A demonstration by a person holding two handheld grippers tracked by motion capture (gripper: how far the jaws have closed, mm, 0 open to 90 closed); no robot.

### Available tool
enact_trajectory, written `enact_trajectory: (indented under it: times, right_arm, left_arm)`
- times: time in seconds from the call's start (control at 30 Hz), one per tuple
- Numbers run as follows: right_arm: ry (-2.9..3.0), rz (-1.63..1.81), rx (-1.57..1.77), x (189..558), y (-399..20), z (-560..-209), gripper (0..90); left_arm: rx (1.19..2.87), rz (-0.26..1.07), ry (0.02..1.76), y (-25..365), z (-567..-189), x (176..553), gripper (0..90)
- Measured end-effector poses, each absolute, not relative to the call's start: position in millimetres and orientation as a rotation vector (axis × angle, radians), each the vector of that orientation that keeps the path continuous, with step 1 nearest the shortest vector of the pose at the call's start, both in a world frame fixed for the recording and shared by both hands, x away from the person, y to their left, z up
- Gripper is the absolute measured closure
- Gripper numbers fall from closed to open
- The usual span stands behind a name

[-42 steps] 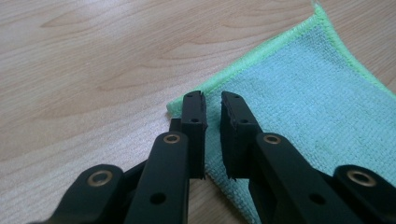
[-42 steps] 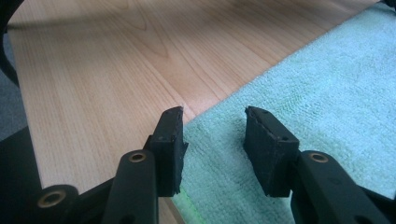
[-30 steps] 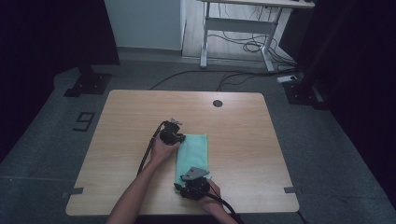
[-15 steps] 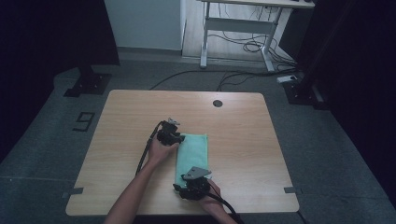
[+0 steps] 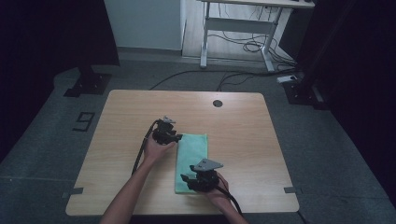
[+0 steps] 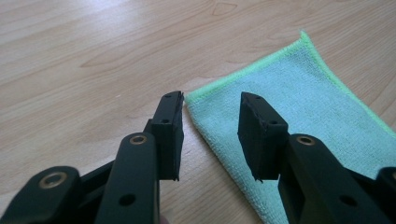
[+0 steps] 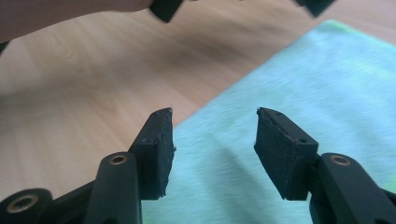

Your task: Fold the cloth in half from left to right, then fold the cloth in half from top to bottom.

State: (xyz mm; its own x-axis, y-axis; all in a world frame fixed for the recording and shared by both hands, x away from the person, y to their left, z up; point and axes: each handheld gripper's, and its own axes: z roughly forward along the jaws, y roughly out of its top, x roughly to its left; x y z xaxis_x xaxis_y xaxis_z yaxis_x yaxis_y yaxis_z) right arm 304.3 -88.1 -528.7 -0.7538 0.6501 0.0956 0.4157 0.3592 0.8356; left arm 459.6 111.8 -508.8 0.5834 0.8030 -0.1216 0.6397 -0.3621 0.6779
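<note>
- Left gripper view: left gripper (image 6: 212, 100) jaws spread, just been opening; green cloth (image 6: 299, 107) corner lies free between them.
- Right gripper (image 7: 212, 114) jaws spread, opening too; cloth beneath, unpinched.

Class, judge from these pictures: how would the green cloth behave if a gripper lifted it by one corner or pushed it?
The cloth lies flat, folded and thin, so it would probably hang limp. Its fuzzy weave suggests it is light and not slippery. Pushed across the table, it would likely bunch up rather than slide whole.
</note>
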Motion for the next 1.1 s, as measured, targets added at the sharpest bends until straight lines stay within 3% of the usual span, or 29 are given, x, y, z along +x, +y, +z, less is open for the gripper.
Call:
enact_trajectory:
  times: [0.57, 1.1]
  right_arm:
    - [2.28, 1.303, 1.075, 385.4, -129.1, -518.5, 46.2]
    - [2.274, 1.273, 1.105, 419.0, -134.2, -517.4, 46.1]
  left_arm:
    - [2.08, 0.279, 1.156, 119.4, -507.3, 460.5, 56.8]
    - [2.08, 0.291, 1.168, 114.1, -512.7, 462.2, 51.6]
